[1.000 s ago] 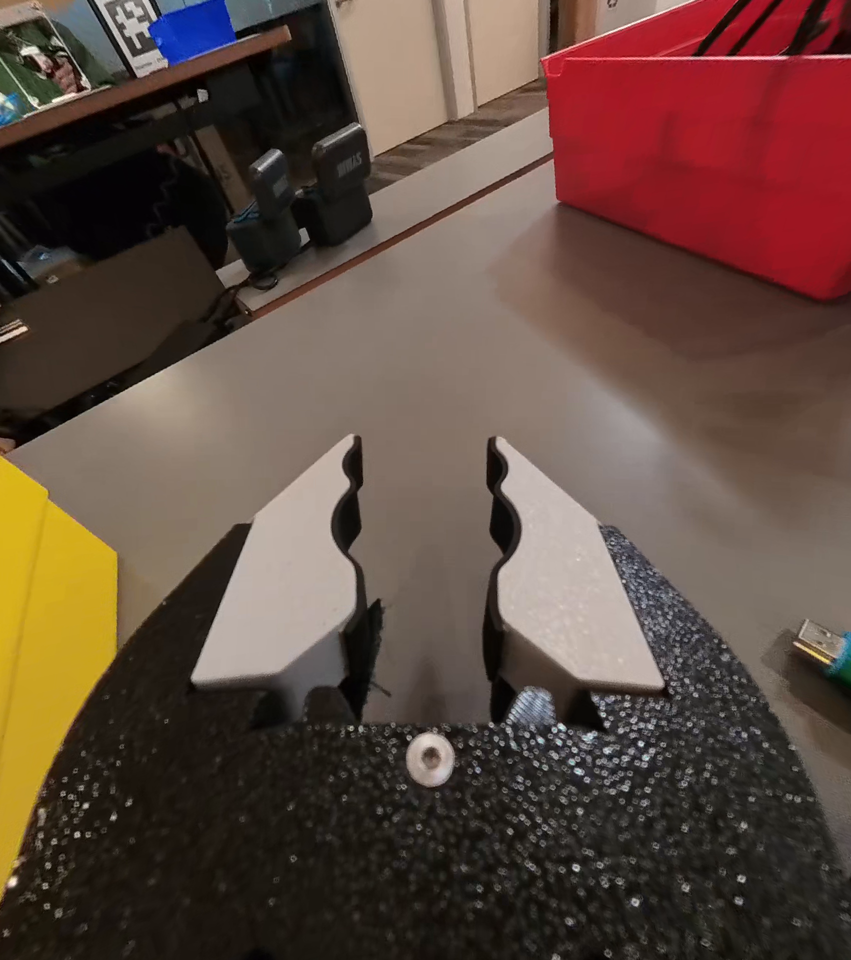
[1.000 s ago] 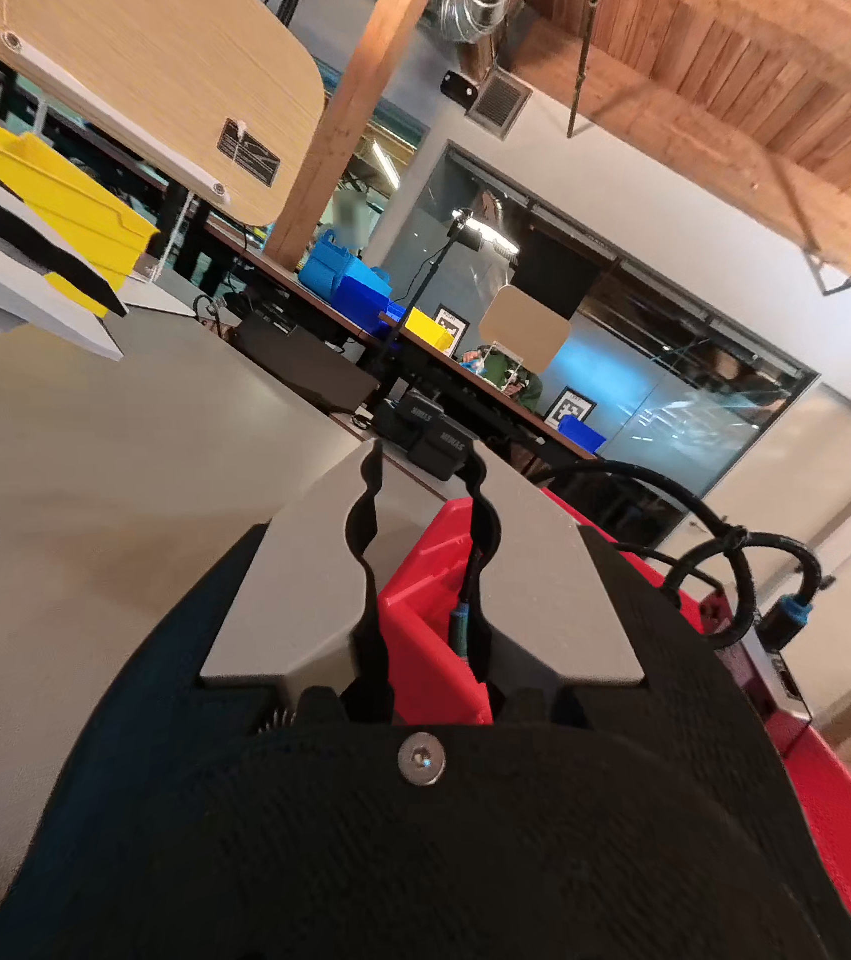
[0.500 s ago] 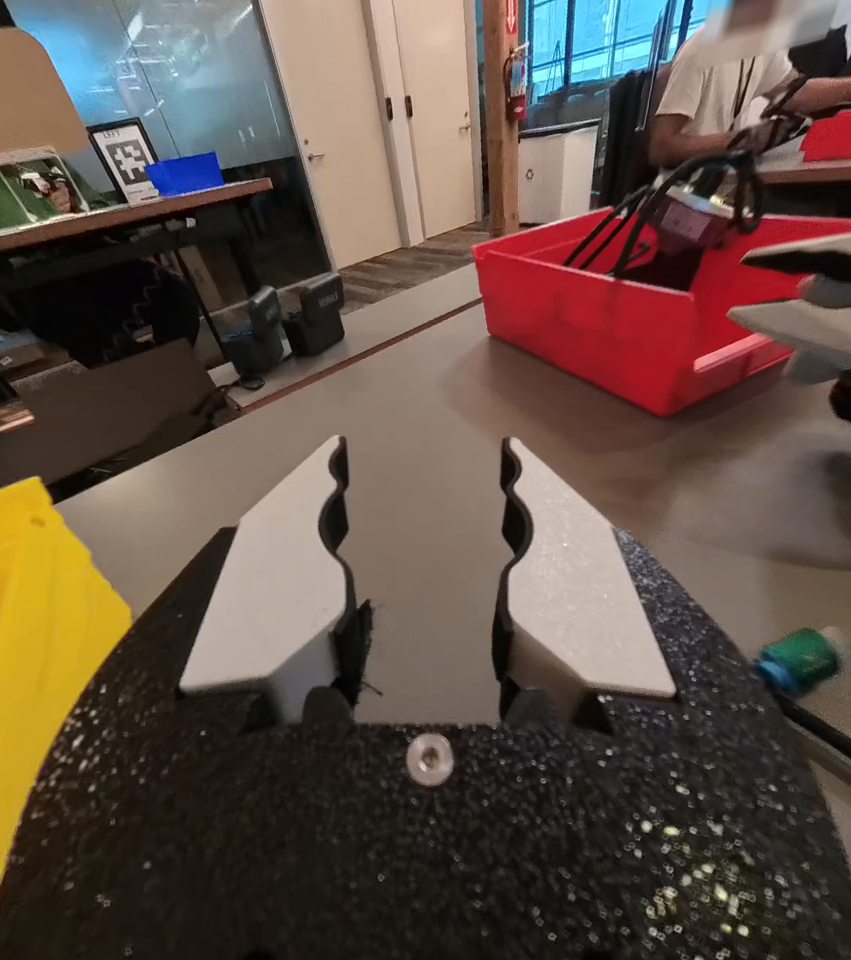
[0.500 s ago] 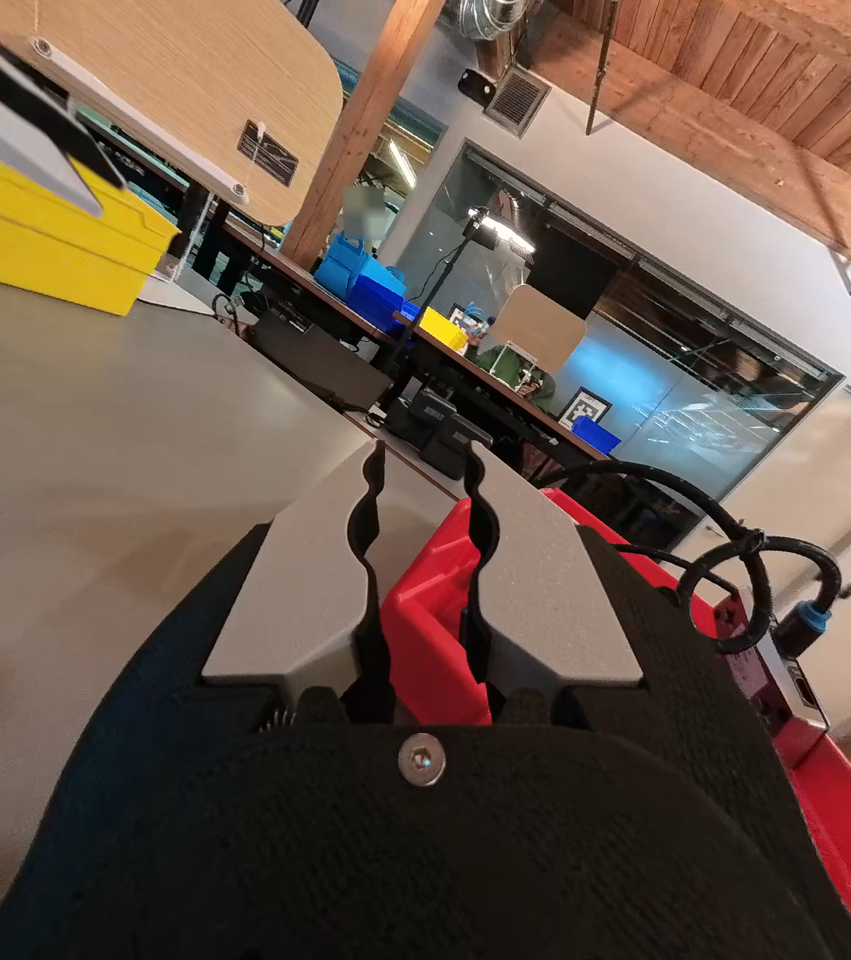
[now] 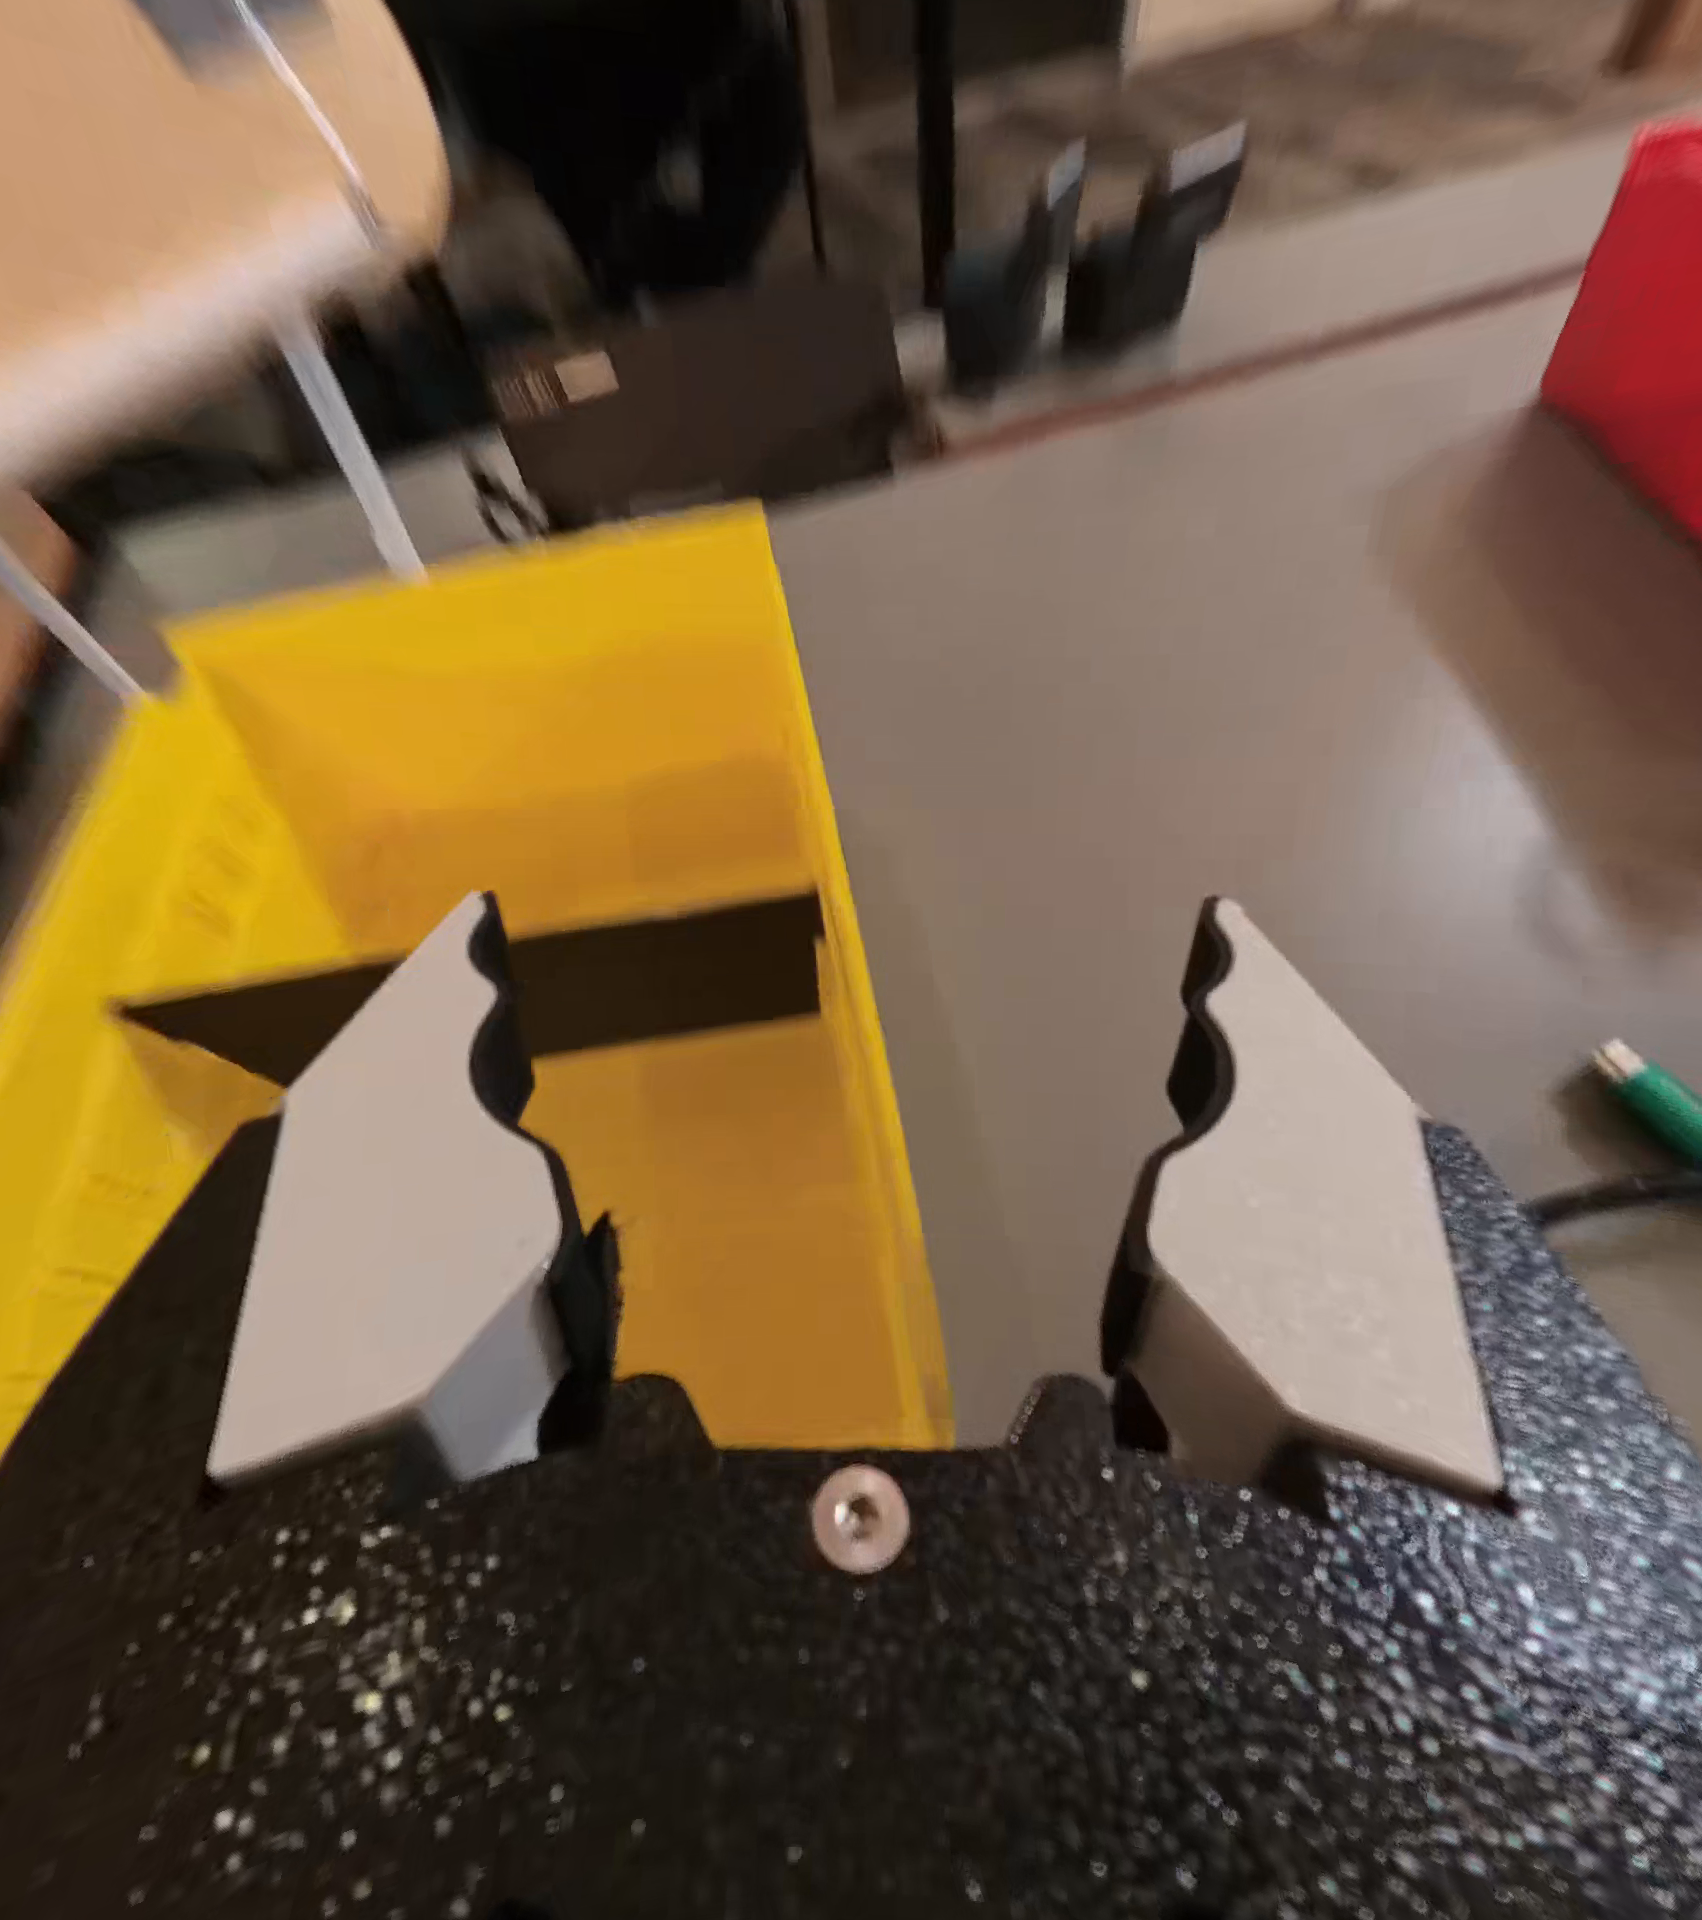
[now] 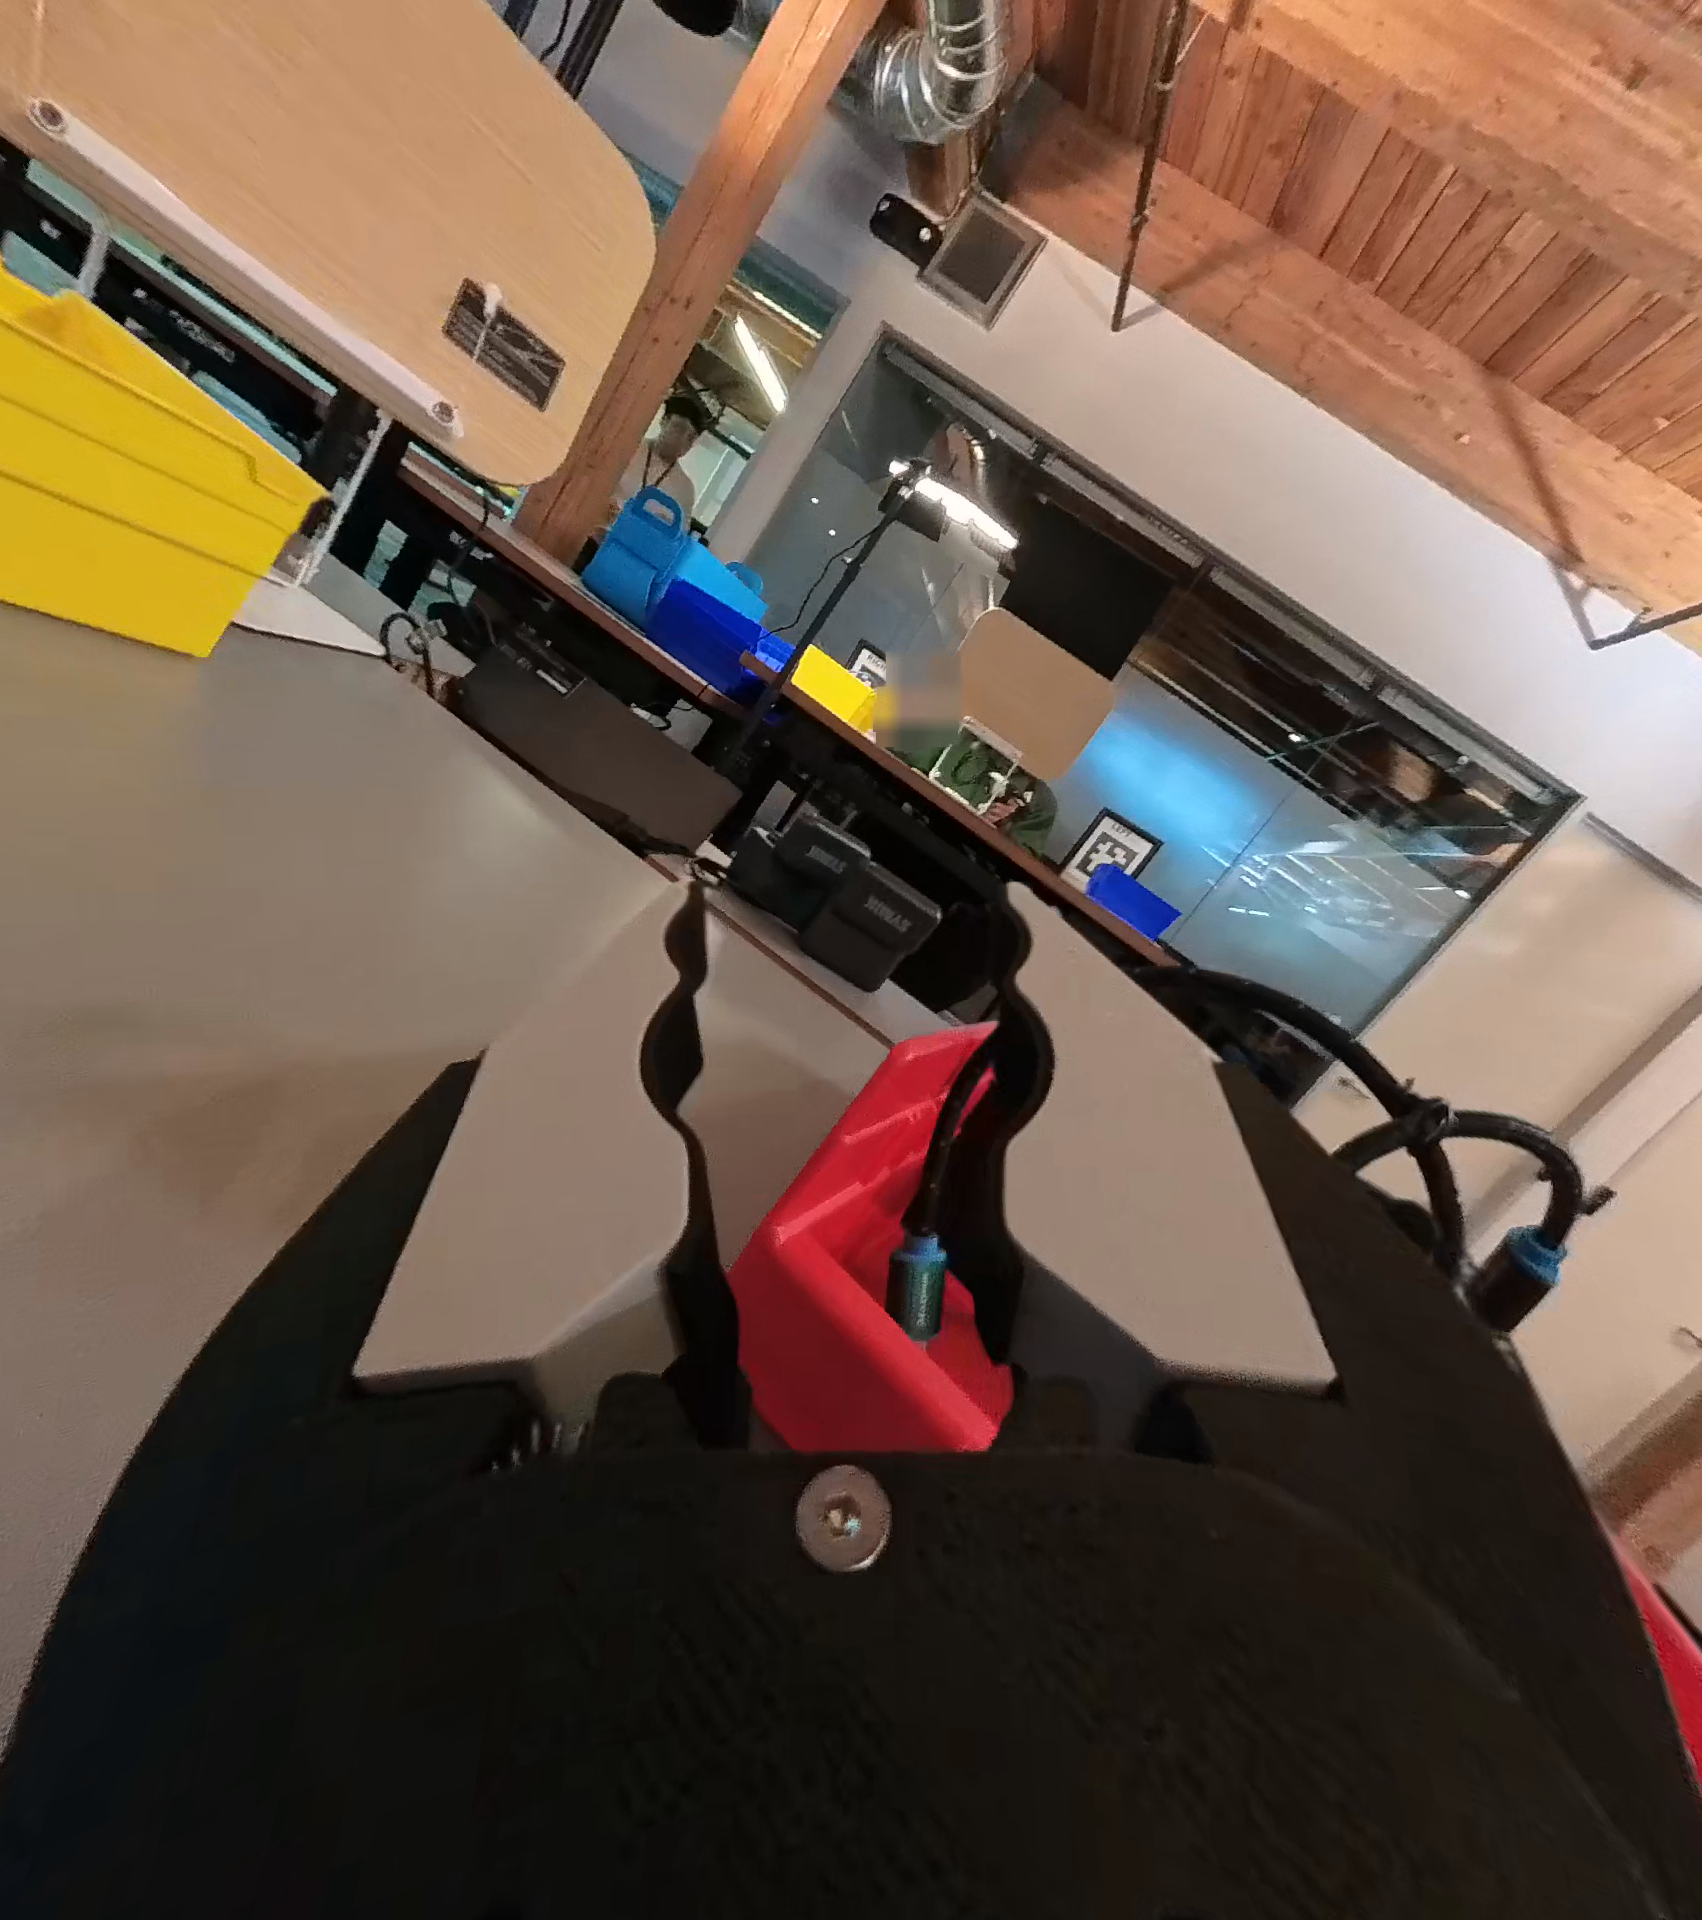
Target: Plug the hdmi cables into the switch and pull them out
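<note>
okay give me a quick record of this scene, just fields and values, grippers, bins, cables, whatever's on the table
left gripper: open wide, empty, over the right wall of the yellow bin
right gripper: open, empty, at the corner of the red bin
yellow bin: on the grey table, black divider across it, no contents visible
red bin: holds black cables with blue-collared plugs
loose cable: green plug lying on the table right of the left gripper
switch: not clearly visible
image quality: left wrist view blurred
</note>
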The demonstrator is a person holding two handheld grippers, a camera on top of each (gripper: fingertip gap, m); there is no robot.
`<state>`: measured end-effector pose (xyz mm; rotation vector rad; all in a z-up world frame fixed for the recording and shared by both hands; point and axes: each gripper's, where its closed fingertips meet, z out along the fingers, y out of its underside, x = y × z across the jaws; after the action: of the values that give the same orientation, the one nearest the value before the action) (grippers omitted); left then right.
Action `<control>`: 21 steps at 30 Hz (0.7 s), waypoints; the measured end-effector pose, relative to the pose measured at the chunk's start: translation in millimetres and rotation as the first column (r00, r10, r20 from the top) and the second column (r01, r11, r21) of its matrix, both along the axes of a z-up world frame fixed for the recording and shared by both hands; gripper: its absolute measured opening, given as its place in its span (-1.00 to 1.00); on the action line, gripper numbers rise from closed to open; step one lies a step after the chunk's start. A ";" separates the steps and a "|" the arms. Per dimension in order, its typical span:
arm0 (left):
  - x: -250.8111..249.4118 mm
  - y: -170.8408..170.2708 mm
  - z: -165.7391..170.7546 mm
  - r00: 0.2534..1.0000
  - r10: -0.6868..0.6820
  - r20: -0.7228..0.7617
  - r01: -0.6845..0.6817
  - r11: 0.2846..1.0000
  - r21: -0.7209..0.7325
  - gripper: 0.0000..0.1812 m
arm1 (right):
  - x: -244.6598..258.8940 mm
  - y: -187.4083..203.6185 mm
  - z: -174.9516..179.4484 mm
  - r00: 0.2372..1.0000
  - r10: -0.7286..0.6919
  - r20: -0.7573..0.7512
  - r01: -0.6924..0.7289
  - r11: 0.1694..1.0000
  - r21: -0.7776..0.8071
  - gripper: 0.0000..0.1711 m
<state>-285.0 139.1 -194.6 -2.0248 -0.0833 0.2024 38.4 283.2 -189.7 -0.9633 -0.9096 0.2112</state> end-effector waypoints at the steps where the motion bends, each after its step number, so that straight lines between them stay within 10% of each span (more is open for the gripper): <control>1: 0.1 1.7 -9.3 1.000 -0.008 0.023 0.009 0.999 -0.030 0.37 | -0.2 -1.0 2.4 1.000 -0.007 -0.007 0.007 1.000 0.008 -0.29; 6: -6.0 6.4 -59.6 1.000 0.005 -0.016 -0.008 0.970 -0.242 0.28 | 4.1 5.8 15.8 0.989 -0.143 -0.040 0.143 0.990 0.017 0.31; 11: -5.8 5.1 -84.7 1.000 -0.020 0.012 0.023 0.946 -0.322 -0.08 | 87.6 46.9 41.6 0.885 -0.428 -0.184 0.426 0.903 -0.052 0.40; 15: -8.5 3.8 -94.0 1.000 -0.025 0.010 0.027 0.935 -0.354 -0.41 | 182.9 106.4 -10.2 0.683 -0.731 0.003 0.678 0.632 -0.376 0.30; 21: -4.3 3.9 -97.4 0.998 -0.068 -0.012 0.058 0.921 -0.386 -0.64 | 191.2 123.5 -67.4 0.804 -0.595 0.009 0.431 0.572 -0.698 -0.49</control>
<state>-289.3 143.0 -292.0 -2.4140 0.0420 0.2168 229.6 406.7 -257.1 -1.8174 -0.2680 0.1386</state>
